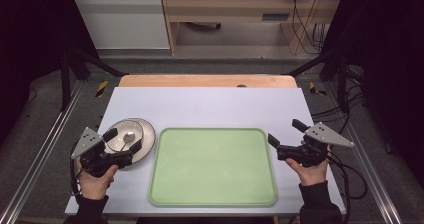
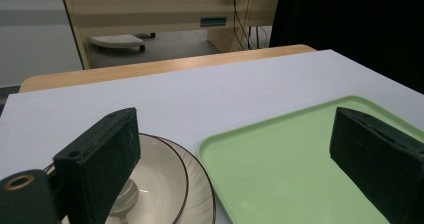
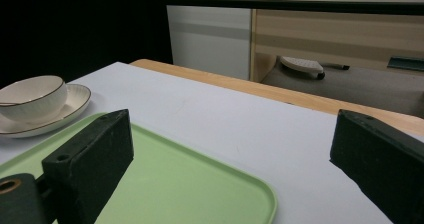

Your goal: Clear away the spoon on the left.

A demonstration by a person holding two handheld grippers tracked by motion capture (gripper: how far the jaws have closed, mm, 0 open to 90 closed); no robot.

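Your left gripper [image 1: 121,144] hangs spread beside the cream ceramic bowl [image 1: 125,135] on its brown-rimmed saucer [image 1: 146,134] — likely poised to lift it onto the pale green plastic tray [image 1: 212,166] — your right gripper [image 1: 286,134] spread too.

Spoon [image 1: 129,136] in bowl [image 1: 118,134] on plate [image 1: 146,143], left of tray [image 1: 212,166]

White-topped table [image 1: 210,106] bearing a green tray [image 1: 213,166] near its front edge and a plate [image 1: 146,143] toward the left edge.
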